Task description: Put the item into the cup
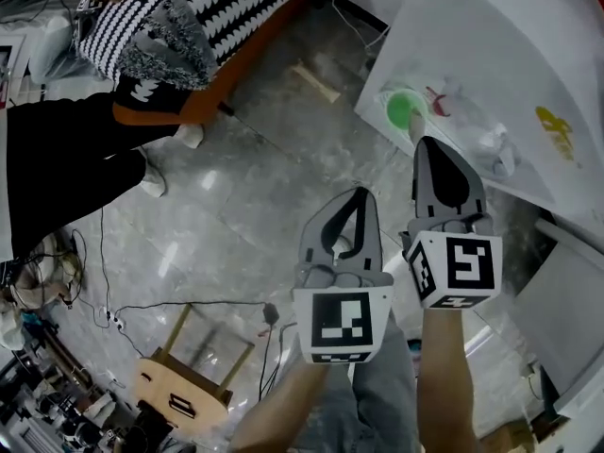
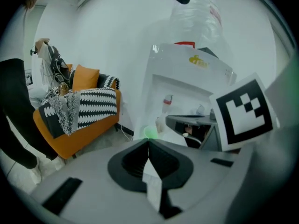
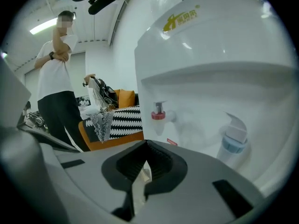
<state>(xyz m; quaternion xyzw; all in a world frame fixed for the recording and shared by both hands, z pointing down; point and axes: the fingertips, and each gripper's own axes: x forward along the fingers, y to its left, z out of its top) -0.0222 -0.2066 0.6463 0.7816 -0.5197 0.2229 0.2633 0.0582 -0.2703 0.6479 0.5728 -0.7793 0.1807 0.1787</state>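
A green cup (image 1: pixel 404 111) stands in the recess of a white water dispenser (image 1: pixel 491 55), below its taps; in the left gripper view the cup (image 2: pixel 150 133) shows just past the jaw tips. A red tap (image 3: pixel 159 115) and a blue tap (image 3: pixel 232 143) fill the right gripper view. My right gripper (image 1: pixel 429 147) is shut, its tip just short of the cup. My left gripper (image 1: pixel 361 196) is also shut, lower and to the left, over the floor. I make out no item in either pair of jaws or anywhere else.
An orange sofa (image 1: pixel 217 74) with a black-and-white blanket (image 1: pixel 226 3) stands at the back left, with a person in black (image 1: pixel 57 159) beside it. A wooden stool (image 1: pixel 184 385) and cables lie on the grey floor. Another person (image 3: pixel 58 78) stands near the sofa.
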